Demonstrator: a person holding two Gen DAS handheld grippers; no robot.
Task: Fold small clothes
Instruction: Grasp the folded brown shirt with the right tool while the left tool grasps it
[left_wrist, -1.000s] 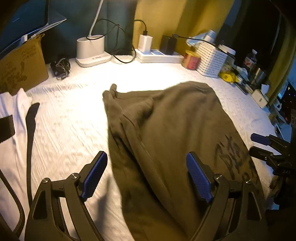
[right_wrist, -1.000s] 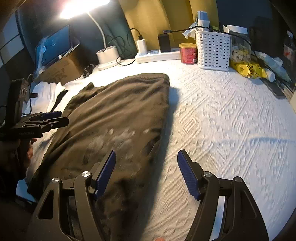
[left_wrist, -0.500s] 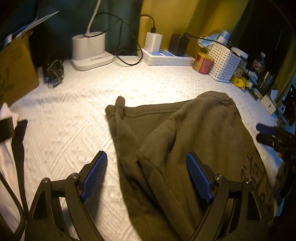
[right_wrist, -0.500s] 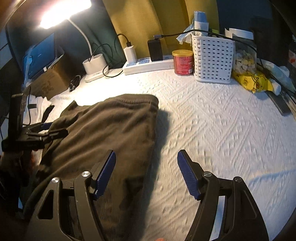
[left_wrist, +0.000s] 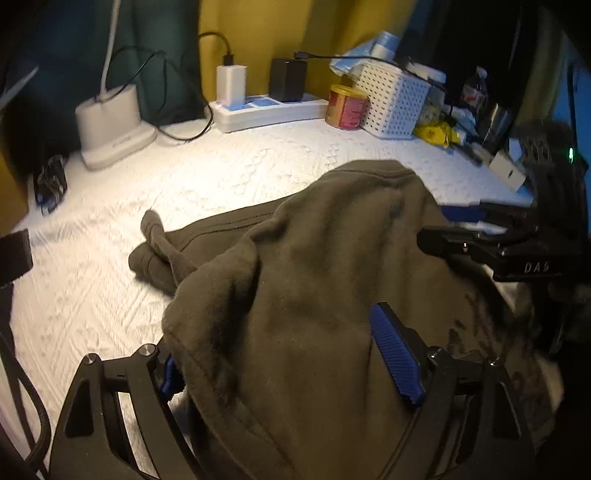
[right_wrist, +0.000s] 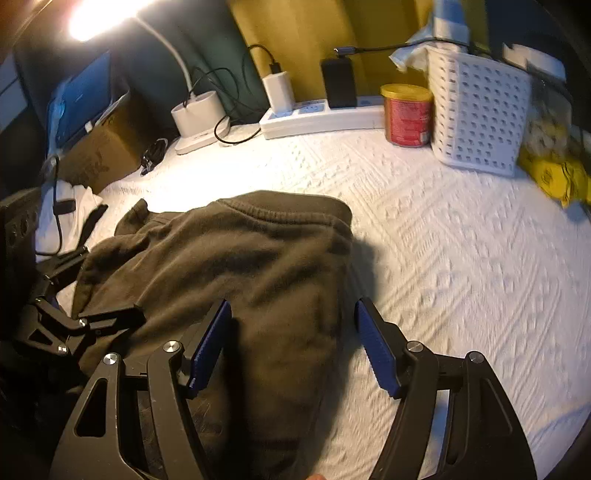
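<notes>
Nearest to us, the left gripper (left_wrist: 291, 363) has its blue pads spread wide, with the bunched near end of the olive-brown garment (left_wrist: 314, 295) heaped between and over them; the cloth hides most of the left pad (left_wrist: 169, 371), and nothing is pinched that we can see. The right gripper (right_wrist: 291, 350) is likewise spread, straddling the right edge of the same garment (right_wrist: 236, 266), its left pad (right_wrist: 210, 347) over the cloth and its right pad (right_wrist: 376, 350) over the bare white textured cover (right_wrist: 443, 240) that serves as the counter. We judge that the step in hand is gathering the near end for a fold toward the far hem. To do it well, we would close each gripper on a single clean corner, not on a bundle, lift both sides level, and lay the edge square on the far hem (right_wrist: 280, 214), which lies flat further off. A dark print (left_wrist: 476, 321) on the cloth is too blurred to read. On the right gripper's body (left_wrist: 517, 254), seen from the left, we read the letters "DA" and a third unclear character. Farthest off stand a red can (right_wrist: 406, 114), whose label we cannot read, a white basket (right_wrist: 476, 114), a power strip (right_wrist: 321, 118) and a lamp base (right_wrist: 199, 122).
</notes>
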